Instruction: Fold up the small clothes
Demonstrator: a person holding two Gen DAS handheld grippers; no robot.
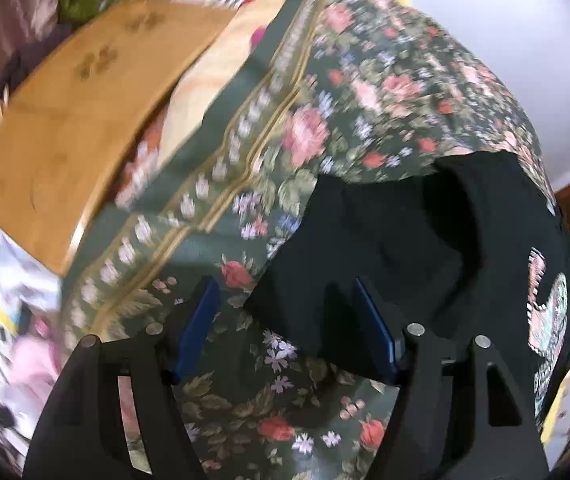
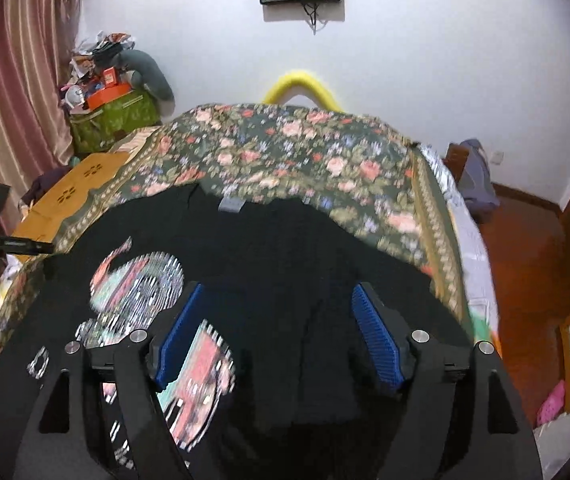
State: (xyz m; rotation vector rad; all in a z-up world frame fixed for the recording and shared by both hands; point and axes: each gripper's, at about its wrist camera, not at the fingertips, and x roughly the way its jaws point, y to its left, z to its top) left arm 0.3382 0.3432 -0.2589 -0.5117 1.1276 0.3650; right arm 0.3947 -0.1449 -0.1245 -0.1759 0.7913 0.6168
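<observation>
Folding barely begun: a black printed T-shirt (image 2: 285, 248) lies spread and rumpled on the floral bedspread (image 1: 285, 128), no fold yet visible. Left tongs (image 1: 285, 328) hang spread at the shirt's edge, gripping nothing; right tongs (image 2: 277, 336) hang spread over its printed front, also unladen. Every fold apparently remains.
</observation>
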